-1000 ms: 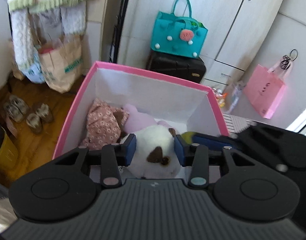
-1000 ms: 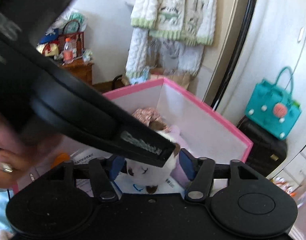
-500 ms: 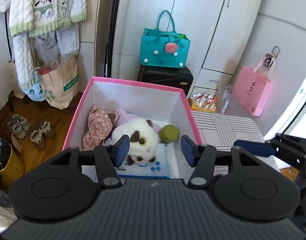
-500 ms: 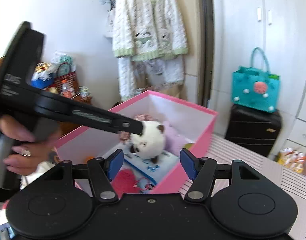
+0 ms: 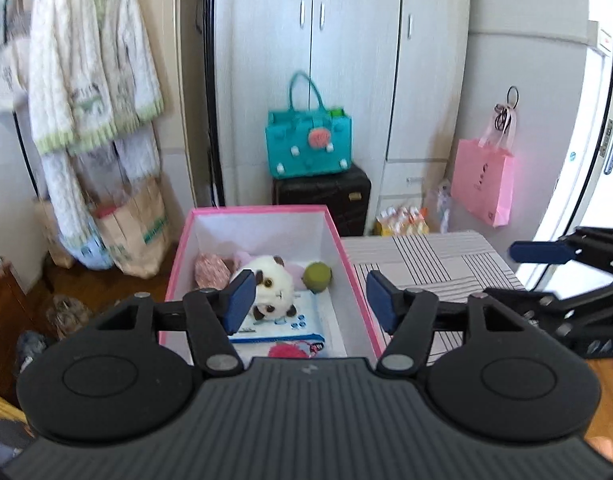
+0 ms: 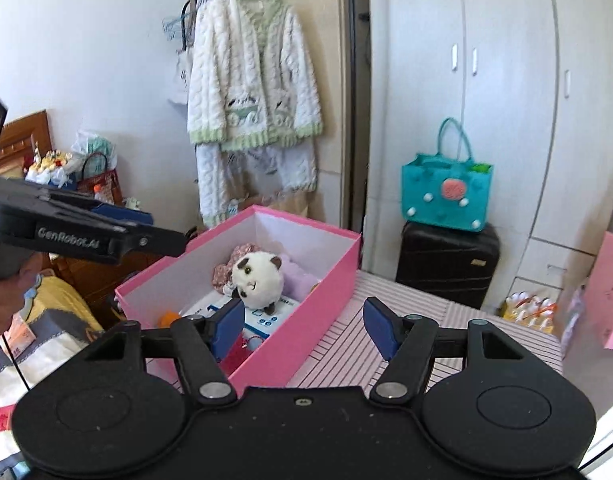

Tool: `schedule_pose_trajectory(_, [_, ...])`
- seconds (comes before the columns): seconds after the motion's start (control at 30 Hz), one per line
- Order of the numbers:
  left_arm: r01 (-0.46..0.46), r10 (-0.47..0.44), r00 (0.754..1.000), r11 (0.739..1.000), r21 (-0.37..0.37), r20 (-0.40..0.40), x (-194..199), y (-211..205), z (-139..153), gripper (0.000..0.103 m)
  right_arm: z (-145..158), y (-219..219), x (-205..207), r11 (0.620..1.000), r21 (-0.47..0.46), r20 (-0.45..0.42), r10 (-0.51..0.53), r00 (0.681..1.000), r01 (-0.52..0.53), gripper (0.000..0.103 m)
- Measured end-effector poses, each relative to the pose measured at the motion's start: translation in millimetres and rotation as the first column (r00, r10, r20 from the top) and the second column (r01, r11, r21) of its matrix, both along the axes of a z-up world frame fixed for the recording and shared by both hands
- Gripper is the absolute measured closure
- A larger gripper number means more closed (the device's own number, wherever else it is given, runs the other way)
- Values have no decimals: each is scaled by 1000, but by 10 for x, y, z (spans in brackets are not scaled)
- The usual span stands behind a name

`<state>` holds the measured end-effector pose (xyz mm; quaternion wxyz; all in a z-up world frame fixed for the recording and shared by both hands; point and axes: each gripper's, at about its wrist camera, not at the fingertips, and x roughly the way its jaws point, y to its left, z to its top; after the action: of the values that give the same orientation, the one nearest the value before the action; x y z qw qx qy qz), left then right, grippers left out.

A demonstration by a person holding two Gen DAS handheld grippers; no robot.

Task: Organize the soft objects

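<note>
- The left hand-held gripper (image 5: 306, 300) hung above the near end of the pink box (image 5: 348, 256), its blue pads spread wide with nothing between them.
- The right hand-held gripper (image 6: 304, 326) was likewise spread and empty, poised over the near right corner of the pink box (image 6: 326, 280) where it met the striped worktop (image 6: 426, 320).
- In the left wrist view the right hand-held gripper (image 5: 546, 256) showed to the right of the box, over the worktop (image 5: 426, 260).
- In the right wrist view the left hand-held gripper (image 6: 118, 232) reached in from the left of the box, held by a hand (image 6: 2, 300).
- At the near end of the box lay a red knitted item (image 5: 288, 350), partly hidden, beside a white-and-blue packet (image 5: 282, 322).
- The panda plush (image 5: 272, 284) lay near the middle of the box, on the far edge of the packet.
- A green ball (image 5: 317, 277) rested just beside the plush, against the right wall of the box.
- A floral cloth (image 5: 210, 274) and a lilac soft toy (image 6: 298, 274) sat behind the plush, toward the far end of the box.
- Beyond the box stood a black suitcase (image 5: 322, 196) with a teal bag (image 5: 308, 144) on top.
- A white knitted robe (image 6: 250, 80) hung to the left of the box, and a pink paper bag (image 5: 482, 180) hung to its right.
</note>
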<state>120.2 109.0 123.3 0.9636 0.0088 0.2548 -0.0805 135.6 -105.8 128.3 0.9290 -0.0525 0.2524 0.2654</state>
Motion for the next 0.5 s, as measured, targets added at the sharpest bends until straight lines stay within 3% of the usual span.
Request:
schedule_pose_trajectory(0.1, [3,-4,998,1000,24,57,-212,-92,-98,40,46,-127,-173,999,24,31,-28,999,27,32])
schedule_pose_trajectory(0.27, [40,-37,998,998,-57,54,-419,-184,-334,40,-15,-289,-500,994,49,95,-100,990,96,32])
schedule_pose_trajectory(0.5, [33,-27,996,997,-64,90,-641,-356,-527,40,-184,-448,-811,977,63,145,-210,967,203,29])
